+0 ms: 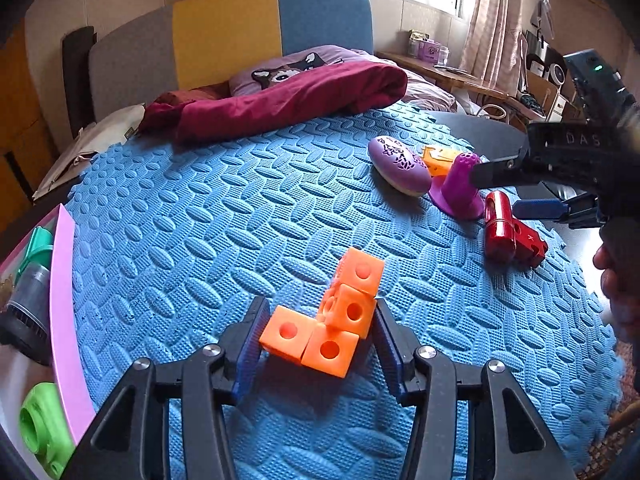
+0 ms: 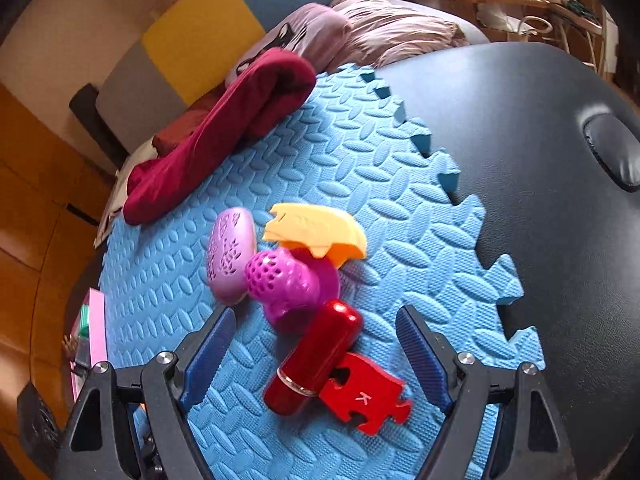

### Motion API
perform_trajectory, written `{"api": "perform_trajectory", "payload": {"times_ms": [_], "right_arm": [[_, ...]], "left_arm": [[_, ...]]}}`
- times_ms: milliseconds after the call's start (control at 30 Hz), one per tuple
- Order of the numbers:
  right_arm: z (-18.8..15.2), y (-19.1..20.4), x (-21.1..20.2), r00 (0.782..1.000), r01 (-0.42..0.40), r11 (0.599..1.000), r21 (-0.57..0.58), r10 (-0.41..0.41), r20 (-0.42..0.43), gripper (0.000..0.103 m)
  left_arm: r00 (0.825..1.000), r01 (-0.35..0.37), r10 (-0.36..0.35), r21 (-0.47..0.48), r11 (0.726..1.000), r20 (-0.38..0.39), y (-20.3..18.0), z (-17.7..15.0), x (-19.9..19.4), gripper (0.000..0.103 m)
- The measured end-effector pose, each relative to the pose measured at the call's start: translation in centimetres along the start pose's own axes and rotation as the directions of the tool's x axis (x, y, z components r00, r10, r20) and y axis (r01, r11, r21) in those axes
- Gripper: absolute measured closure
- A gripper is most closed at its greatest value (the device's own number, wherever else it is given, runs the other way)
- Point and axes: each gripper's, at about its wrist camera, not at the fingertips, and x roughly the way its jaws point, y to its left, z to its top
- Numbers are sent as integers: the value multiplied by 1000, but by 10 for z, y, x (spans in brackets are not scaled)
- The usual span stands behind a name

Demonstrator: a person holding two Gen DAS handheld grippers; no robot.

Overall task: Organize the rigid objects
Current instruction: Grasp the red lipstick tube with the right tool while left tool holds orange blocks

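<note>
Two grippers hang over the blue mat (image 1: 200, 220). At lower centre of the left view, the left gripper (image 1: 316, 338) has its fingers apart around the orange cubes (image 1: 332, 320). In the right view, the right gripper (image 2: 316, 344) is spread wide around the red cylinder (image 2: 316, 356) and puzzle piece (image 2: 364, 396), at lower centre.

An orange block piece (image 1: 334, 320) of joined holed cubes lies on the blue foam mat (image 1: 200, 240). Well apart cluster a purple patterned oval (image 2: 231, 255), magenta perforated dome (image 2: 288, 286), yellow-orange curved piece (image 2: 316, 232), red cylinder (image 2: 316, 356) and red puzzle piece (image 2: 366, 400) marked K.
</note>
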Motion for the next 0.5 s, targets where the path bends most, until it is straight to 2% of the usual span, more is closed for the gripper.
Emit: {"api": "perform_trajectory", "payload": {"times_ms": [100, 367, 433, 467, 500], "right_arm": [[-4, 10, 5, 999, 44, 997, -68, -45, -11, 19], [-8, 14, 10, 997, 75, 990, -116, -78, -20, 19], [-10, 22, 12, 995, 89, 982, -168, -94, -20, 22], [-13, 30, 13, 994, 103, 971, -216, -109, -18, 36], [-16, 36, 14, 992, 117, 959, -258, -125, -17, 59]], "left_arm": [[1000, 0, 0, 0, 1000, 1, 0, 0, 0, 51], [1000, 1, -1, -1, 1000, 1, 0, 0, -1, 51], [1000, 2, -2, -1, 1000, 1, 0, 0, -1, 51], [1000, 2, -2, -1, 1000, 1, 0, -1, -1, 51], [1000, 1, -1, -1, 1000, 1, 0, 0, -1, 51]]}}
